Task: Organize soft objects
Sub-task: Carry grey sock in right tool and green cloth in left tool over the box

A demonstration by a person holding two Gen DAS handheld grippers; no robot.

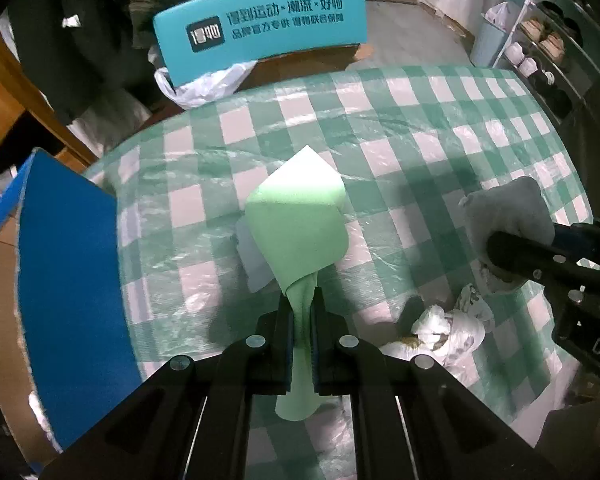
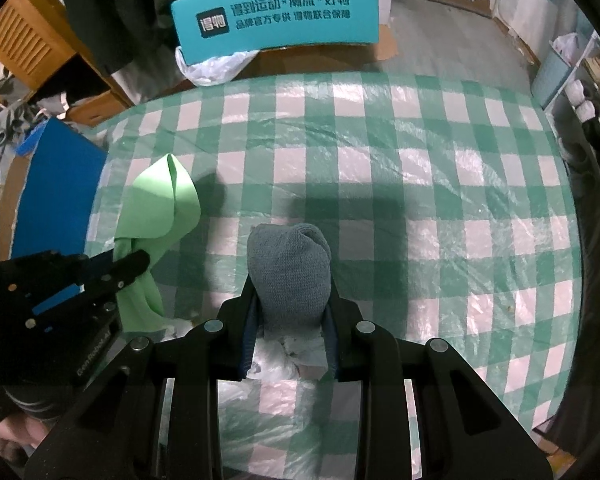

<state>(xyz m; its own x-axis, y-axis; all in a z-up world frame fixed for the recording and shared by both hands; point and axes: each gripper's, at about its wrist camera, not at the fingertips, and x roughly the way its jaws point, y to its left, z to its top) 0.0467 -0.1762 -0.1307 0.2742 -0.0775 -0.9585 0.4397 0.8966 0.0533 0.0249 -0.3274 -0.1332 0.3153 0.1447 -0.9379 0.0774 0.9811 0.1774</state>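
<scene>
Green cloth [image 1: 300, 232] hung pinched in the left gripper [image 1: 302, 320], whose jaws were clamped tight on a gathered neck of the fabric. Ahead of the fingers the cloth opened into a loose folded loop with a pale corner at its far end, held above the worktop [image 1: 400, 128]; a short tail of it trailed back between the finger bases. From the right wrist view the same cloth [image 2: 160, 208] showed at the left, draped over the dark fingers of the left gripper [image 2: 134, 266], with its lower end hanging toward the worktop [image 2: 420, 200].

The right gripper [image 2: 290, 312] was closed on a grey knitted item [image 2: 290, 268], a soft rounded bundle that stood up between the two fingers and bulged past their tips. In the left wrist view that grey knitted item [image 1: 504, 212] appeared at the right, caught in the right gripper [image 1: 500, 256].

The worktop carried a green-and-white checked cover under a clear plastic sheet. A crumpled white plastic bag [image 1: 452, 328] lay on it below the right gripper, near the close edge. A blue-faced cardboard box [image 1: 68, 280] stood at the left edge of the worktop, just beside the green cloth. Beyond the far edge stood a teal box [image 1: 260, 28] with printed lettering, with a white plastic bag bunched at its foot.
</scene>
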